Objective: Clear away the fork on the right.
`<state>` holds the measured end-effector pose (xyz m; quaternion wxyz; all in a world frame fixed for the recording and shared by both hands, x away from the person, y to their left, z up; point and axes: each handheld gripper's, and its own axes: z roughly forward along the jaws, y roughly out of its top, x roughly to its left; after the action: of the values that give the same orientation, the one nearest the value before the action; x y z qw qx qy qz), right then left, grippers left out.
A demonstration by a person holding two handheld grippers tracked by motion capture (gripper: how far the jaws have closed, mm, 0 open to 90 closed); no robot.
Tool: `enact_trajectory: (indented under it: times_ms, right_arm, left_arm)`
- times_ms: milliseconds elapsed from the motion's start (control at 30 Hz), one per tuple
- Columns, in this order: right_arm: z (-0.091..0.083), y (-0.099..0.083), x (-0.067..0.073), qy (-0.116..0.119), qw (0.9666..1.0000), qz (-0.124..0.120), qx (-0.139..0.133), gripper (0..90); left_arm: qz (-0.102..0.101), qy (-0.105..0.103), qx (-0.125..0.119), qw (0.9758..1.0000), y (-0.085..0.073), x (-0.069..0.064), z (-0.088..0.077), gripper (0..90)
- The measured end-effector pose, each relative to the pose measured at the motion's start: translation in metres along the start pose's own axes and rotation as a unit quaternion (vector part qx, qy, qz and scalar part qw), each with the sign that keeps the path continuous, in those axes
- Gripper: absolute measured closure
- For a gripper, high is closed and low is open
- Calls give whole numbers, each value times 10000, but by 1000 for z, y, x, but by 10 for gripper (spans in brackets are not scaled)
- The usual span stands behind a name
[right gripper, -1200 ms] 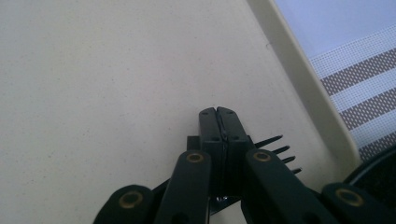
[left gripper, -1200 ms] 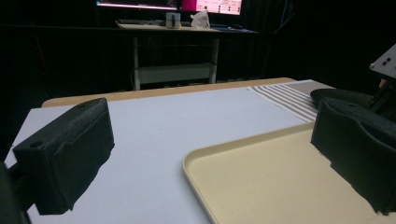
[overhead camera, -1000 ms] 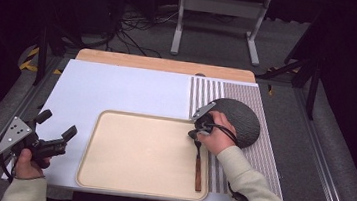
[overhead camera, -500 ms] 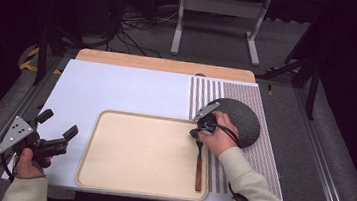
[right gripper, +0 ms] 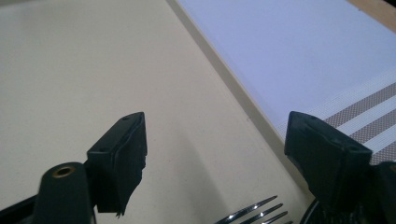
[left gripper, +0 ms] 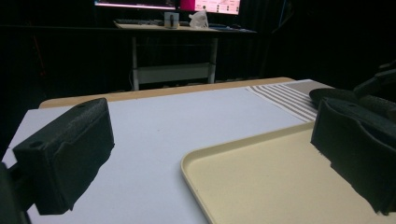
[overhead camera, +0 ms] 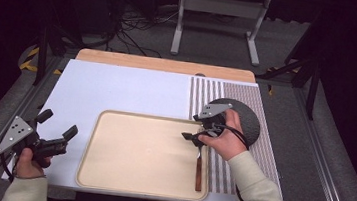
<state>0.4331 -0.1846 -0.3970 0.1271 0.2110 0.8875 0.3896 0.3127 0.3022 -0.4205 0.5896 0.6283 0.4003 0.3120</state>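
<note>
Presently a fork (overhead camera: 199, 166) lies along the right edge of the beige tray (overhead camera: 108, 173), wooden handle toward the person, tines (right gripper: 254, 212) pointing away. The right tongs (overhead camera: 198, 128) hang over the tine end with jaws spread wide, gripping nothing; the right gripper view puts the tines between and below the jaws. Just right of the tray lies a striped mat (overhead camera: 257, 149) bearing a dark round plate (overhead camera: 247, 120), partly hidden by the right hand (overhead camera: 225, 138). The left tongs (overhead camera: 57, 130) are held over the white sheet (overhead camera: 117, 89), near the worktop's (overhead camera: 165, 64) left front corner, left of the tray, jaws wide apart and empty.
</note>
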Motion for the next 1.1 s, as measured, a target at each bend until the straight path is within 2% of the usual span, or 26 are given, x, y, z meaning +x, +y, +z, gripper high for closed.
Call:
enact_trajectory:
  times_ms: [233, 467, 600, 767, 867, 900, 1067, 1100]
  right_arm:
    - [-22, -2, 2, -31, 9991, 34, -425, 192]
    - [-47, -16, 2, -176, 9966, 109, -799, 185]
    - [-62, -29, 1, -268, 9936, 206, -1074, 184]
    - [-75, -43, 1, -380, 9900, 206, -1343, 173]
    - [-84, -53, 1, -444, 9855, 232, -1621, 165]
    - [-84, -53, 1, -444, 9855, 232, -1621, 165]
    - [-91, -70, 2, -530, 9813, 351, -1816, 163]
    - [-93, -76, 2, -562, 9793, 389, -1903, 163]
  left_arm:
    - [-1, 0, 6, 10000, 0, 0, 0, 0]
    - [1, -15, 21, 10000, -1, -1, 2, 0]
    - [8, -13, 35, 10000, -1, -2, 2, 0]
    - [-23, -9, 38, 10000, -2, -2, 3, 0]
    - [-26, -12, 49, 10000, -2, -2, 3, 0]
    - [-26, -12, 49, 10000, -2, -2, 3, 0]
    - [0, -19, 41, 10000, -2, -2, 3, 0]
    - [-3, -16, 34, 10000, -2, -2, 2, 0]
